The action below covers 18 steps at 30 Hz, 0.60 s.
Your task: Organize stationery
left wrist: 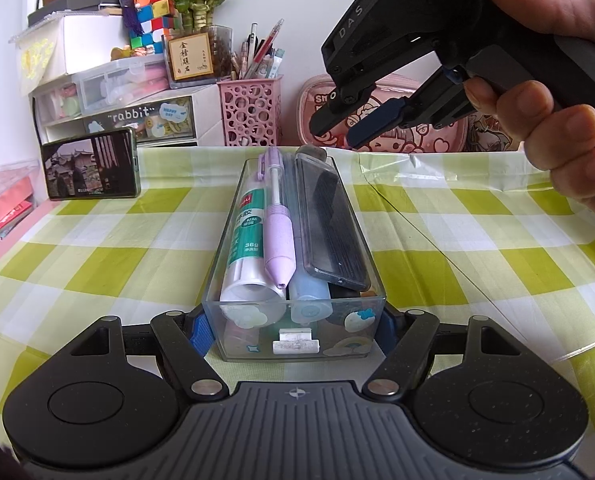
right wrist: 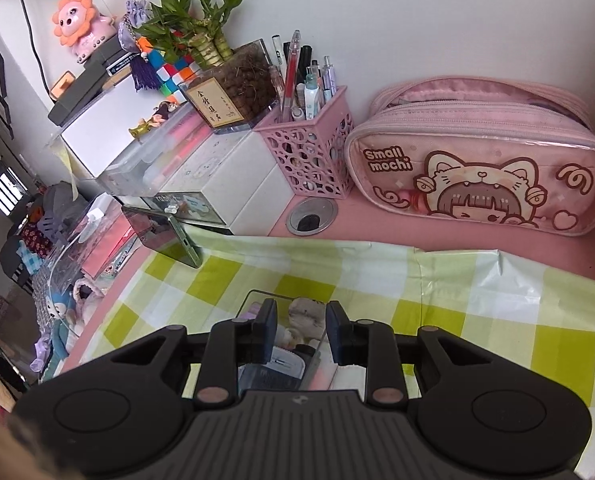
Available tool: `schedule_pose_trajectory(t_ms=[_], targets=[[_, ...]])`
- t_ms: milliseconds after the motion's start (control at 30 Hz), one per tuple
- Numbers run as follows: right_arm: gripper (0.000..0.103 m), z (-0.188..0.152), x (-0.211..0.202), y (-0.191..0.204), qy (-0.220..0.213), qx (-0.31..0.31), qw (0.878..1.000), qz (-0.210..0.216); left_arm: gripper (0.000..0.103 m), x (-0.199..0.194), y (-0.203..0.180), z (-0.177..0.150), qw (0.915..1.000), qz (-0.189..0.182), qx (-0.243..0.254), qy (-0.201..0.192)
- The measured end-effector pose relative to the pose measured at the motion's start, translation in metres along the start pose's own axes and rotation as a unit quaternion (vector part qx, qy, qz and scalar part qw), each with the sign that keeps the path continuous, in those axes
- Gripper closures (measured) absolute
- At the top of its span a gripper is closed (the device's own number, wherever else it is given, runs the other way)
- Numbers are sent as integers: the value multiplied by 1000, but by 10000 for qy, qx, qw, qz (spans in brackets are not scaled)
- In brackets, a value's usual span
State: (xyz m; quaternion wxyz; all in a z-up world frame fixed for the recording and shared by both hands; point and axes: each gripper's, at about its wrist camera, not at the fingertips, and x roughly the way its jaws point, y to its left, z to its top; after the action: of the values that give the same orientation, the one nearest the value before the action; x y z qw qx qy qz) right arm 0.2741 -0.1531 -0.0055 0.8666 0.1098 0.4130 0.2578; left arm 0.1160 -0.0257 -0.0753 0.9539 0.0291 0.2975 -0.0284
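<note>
Left wrist view: the left gripper [left wrist: 293,326] clamps the near end of a clear plastic box [left wrist: 233,240], a blue pad pressed to each side wall. The box runs straight ahead of the claw on a green-checked tablecloth [left wrist: 97,248]. Inside lie a white glue tube [left wrist: 246,248], a lilac pen [left wrist: 278,236] on top of it, a blue tube [left wrist: 309,304] and a dark flat case [left wrist: 331,224]. Ahead and to the upper right, a hand [left wrist: 565,108] carries the right gripper [left wrist: 339,130], its fingers apart and empty.

Right wrist view: the right gripper [right wrist: 301,330] hangs with jaws parted, gripping nothing, above the box [right wrist: 253,300]. Beyond the claw stand a pink pen holder [right wrist: 313,156] and, to its right, a pink pencil case [right wrist: 477,176].
</note>
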Motion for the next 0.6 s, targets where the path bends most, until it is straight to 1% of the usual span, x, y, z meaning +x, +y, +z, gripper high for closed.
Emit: schedule_pose_trajectory(t_ms=[100,167,333,500,600], targets=[[53,-15,-19,1,-208,19,9998,61,30,0,0,0,10000,-3,-24,7],[53,-26,-28,1,-235,63,9996,144,30,0,0,1,10000,-4,-16,17],[52,-57,-45,5,-196,176,9995,160,30,2,0,3,10000,7,9,98],[51,-85,-60,5,-340,356,9986,203,30,6,2,13,9993,-16,-54,372],[49,-98,-66,2,-456,496,9977,81,30,11,4,19,9985,-44,-73,541]])
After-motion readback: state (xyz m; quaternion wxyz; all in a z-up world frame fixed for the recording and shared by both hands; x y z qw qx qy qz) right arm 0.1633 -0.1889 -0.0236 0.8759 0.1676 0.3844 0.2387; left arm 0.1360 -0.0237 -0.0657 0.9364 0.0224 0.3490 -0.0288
